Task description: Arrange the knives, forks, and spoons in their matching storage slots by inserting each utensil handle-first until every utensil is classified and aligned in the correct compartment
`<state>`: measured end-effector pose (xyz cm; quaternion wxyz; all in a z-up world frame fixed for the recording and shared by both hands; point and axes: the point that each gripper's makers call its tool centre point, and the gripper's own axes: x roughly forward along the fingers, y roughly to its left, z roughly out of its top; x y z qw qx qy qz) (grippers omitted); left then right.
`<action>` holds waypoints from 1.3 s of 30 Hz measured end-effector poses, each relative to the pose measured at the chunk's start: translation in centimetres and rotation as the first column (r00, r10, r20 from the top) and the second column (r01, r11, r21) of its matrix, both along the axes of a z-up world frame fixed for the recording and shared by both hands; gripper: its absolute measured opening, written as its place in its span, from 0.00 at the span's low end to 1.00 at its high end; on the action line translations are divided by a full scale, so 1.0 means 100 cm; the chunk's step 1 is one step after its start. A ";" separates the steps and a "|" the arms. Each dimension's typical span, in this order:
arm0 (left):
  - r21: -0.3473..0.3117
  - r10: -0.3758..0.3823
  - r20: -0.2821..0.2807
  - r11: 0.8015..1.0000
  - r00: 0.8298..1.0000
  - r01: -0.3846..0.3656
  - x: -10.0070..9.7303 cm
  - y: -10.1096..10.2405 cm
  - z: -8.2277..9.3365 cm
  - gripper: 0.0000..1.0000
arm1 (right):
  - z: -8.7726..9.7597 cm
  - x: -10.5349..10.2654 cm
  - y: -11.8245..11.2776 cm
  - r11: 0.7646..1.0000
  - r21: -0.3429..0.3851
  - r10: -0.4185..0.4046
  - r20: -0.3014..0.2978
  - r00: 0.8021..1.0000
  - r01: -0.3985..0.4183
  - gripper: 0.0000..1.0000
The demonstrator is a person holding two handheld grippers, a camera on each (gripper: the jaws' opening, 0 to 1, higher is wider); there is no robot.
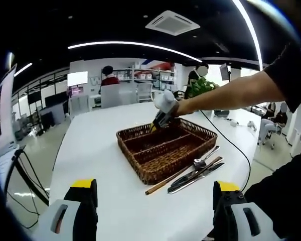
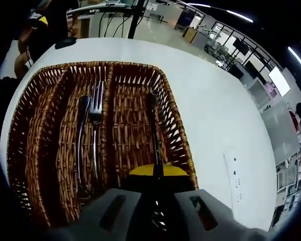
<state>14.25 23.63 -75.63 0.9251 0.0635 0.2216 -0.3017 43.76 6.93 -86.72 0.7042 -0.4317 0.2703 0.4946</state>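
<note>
A brown wicker basket [image 1: 165, 150] with three long compartments stands on the white table [image 1: 100, 165]. Beside its near right side lie several loose utensils [image 1: 196, 173]. My left gripper [image 1: 154, 203] hangs open and empty before the basket. Over the basket's far rim a hand holds my right gripper [image 1: 162, 116]. In the right gripper view, my right gripper [image 2: 158, 170] is shut on a dark-handled utensil [image 2: 152, 120] lying along the right compartment of the basket [image 2: 40, 130], handle pointing away, head hidden. A fork [image 2: 95, 113] and another dark utensil [image 2: 82, 133] lie in the middle compartment.
A black cable [image 1: 228, 138] runs across the table past the basket's right side. A socket plate [image 2: 234, 175] is set in the tabletop to the right of the basket. Chairs and a seated person [image 1: 109, 78] are beyond the far table edge.
</note>
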 end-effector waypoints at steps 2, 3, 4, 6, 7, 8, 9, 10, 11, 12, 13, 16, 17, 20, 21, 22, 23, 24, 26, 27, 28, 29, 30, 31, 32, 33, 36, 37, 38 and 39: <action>0.001 0.000 0.000 1.000 1.000 0.000 0.000 -0.001 -0.001 1.00 | 0.001 0.003 -0.001 1.000 -0.005 0.009 0.018 1.000 -0.009 0.00; -0.001 0.000 0.000 1.000 1.000 0.000 0.000 -0.002 -0.001 1.00 | 0.001 0.001 0.001 1.000 -0.001 0.021 0.016 1.000 -0.021 0.00; -0.001 -0.001 0.000 1.000 1.000 0.001 0.000 -0.003 -0.001 1.00 | 0.001 0.001 0.001 0.999 -0.007 0.032 0.022 0.999 -0.032 0.00; 0.001 -0.001 -0.001 1.000 1.000 0.001 0.000 -0.004 -0.001 1.00 | 0.002 -0.002 0.001 0.999 -0.013 0.053 0.037 0.998 -0.052 0.00; 0.003 -0.004 -0.003 1.000 1.000 0.004 0.000 -0.004 -0.001 1.00 | 0.002 -0.001 0.001 0.998 -0.018 0.067 0.049 0.997 -0.066 0.01; 0.005 -0.006 -0.004 1.000 1.000 0.006 0.000 -0.004 -0.001 1.00 | 0.002 0.002 0.001 0.996 -0.027 0.091 0.070 0.993 -0.090 0.01; 0.007 -0.006 -0.003 1.000 1.000 0.006 0.000 -0.004 -0.001 1.00 | 0.002 0.001 0.000 0.995 -0.028 0.100 0.082 0.992 -0.098 0.02; 0.006 -0.006 -0.002 1.000 1.000 0.006 0.000 -0.005 0.000 1.00 | 0.005 0.002 -0.002 0.996 -0.025 0.088 0.098 0.991 -0.086 0.04; 0.004 -0.006 0.000 1.000 1.000 0.006 0.000 -0.005 0.001 1.00 | 0.009 0.003 -0.002 0.996 -0.015 0.084 0.113 0.990 -0.083 0.07; 0.004 -0.004 0.000 1.000 1.000 0.004 0.000 -0.005 0.001 1.00 | 0.016 0.002 0.000 0.997 0.030 0.068 0.099 0.993 -0.071 0.11; 0.003 -0.001 0.001 1.000 1.000 0.001 0.000 -0.005 0.002 1.00 | 0.024 0.003 0.002 0.996 0.070 0.049 0.102 0.994 -0.056 0.11; 0.002 -0.001 0.007 1.000 1.000 0.001 -0.001 -0.006 0.007 1.00 | 0.047 0.002 -0.001 0.995 0.087 0.047 0.115 0.992 -0.057 0.13; 0.001 0.000 0.011 1.000 1.000 0.000 0.000 -0.007 0.009 1.00 | 0.059 0.001 0.002 0.990 0.130 0.033 0.123 0.992 -0.049 0.17; -0.021 0.005 0.021 1.000 1.000 -0.005 0.001 -0.010 0.016 1.00 | 0.090 0.002 0.001 0.978 0.210 -0.027 0.184 0.983 -0.012 0.33; -0.026 0.005 0.021 1.000 1.000 -0.005 0.001 -0.011 0.018 1.00 | 0.097 0.000 0.001 0.971 0.239 -0.046 0.179 0.983 0.002 0.39; -0.027 0.001 0.020 1.000 1.000 0.000 0.001 -0.013 0.019 1.00 | 0.104 -0.004 -0.001 0.961 0.274 -0.078 0.170 0.982 0.029 0.49; -0.023 -0.003 0.024 1.000 1.000 0.003 0.001 -0.014 0.021 1.00 | 0.106 -0.006 -0.003 0.960 0.278 -0.083 0.168 0.982 0.034 0.58; -0.018 -0.006 0.032 1.000 0.999 0.007 0.001 -0.016 0.022 1.00 | 0.113 -0.009 -0.007 0.949 0.308 -0.117 0.172 0.978 0.059 0.67; -0.019 -0.010 0.037 1.000 0.999 0.010 0.002 -0.019 0.027 1.00 | 0.124 -0.015 -0.016 0.925 0.368 -0.164 0.166 0.972 0.093 0.80; -0.024 -0.010 0.044 1.000 0.999 0.011 0.002 -0.020 0.029 1.00 | 0.127 -0.016 -0.023 0.917 0.384 -0.188 0.167 0.968 0.111 0.85; -0.030 -0.012 0.048 0.999 0.999 0.014 0.002 -0.022 0.031 1.00 | 0.129 -0.018 -0.027 0.910 0.396 -0.200 0.164 0.966 0.121 0.95; -0.037 -0.014 0.053 0.999 0.998 0.016 0.002 -0.025 0.034 1.00 | 0.131 -0.020 -0.030 0.904 0.408 -0.212 0.160 0.964 0.131 1.00; -0.039 -0.015 0.053 0.999 0.998 0.017 0.003 -0.025 0.034 1.00 | 0.134 -0.032 -0.047 0.877 0.437 -0.276 0.121 0.954 0.199 1.00; -0.039 -0.016 0.054 0.999 0.998 0.018 0.003 -0.026 0.034 1.00 | 0.135 -0.035 -0.054 0.859 0.456 -0.307 0.097 0.947 0.232 0.99; -0.040 -0.017 0.055 0.999 0.998 0.019 0.003 -0.026 0.035 1.00 | 0.138 -0.039 -0.058 0.846 0.478 -0.313 0.085 0.946 0.237 1.00; -0.051 -0.025 0.055 0.998 0.998 0.028 0.002 -0.029 0.036 1.00 | 0.141 -0.045 -0.069 0.814 0.505 -0.363 0.059 0.930 0.286 1.00; -0.069 -0.030 0.060 0.997 0.998 0.035 0.001 -0.033 0.040 1.00 | 0.142 -0.064 -0.092 0.808 0.501 -0.396 0.072 0.915 0.310 1.00; -0.069 -0.034 0.064 0.997 0.997 0.038 0.001 -0.035 0.040 1.00 | 0.144 -0.073 -0.099 0.797 0.514 -0.408 0.068 0.911 0.318 1.00; -0.069 -0.037 0.065 0.997 0.997 0.042 0.000 -0.036 0.041 1.00 | 0.145 -0.077 -0.104 0.786 0.524 -0.420 0.060 0.905 0.330 1.00; -0.069 -0.039 0.066 0.997 0.997 0.044 -0.001 -0.038 0.040 1.00 | 0.147 -0.088 -0.110 0.768 0.535 -0.443 0.048 0.895 0.351 1.00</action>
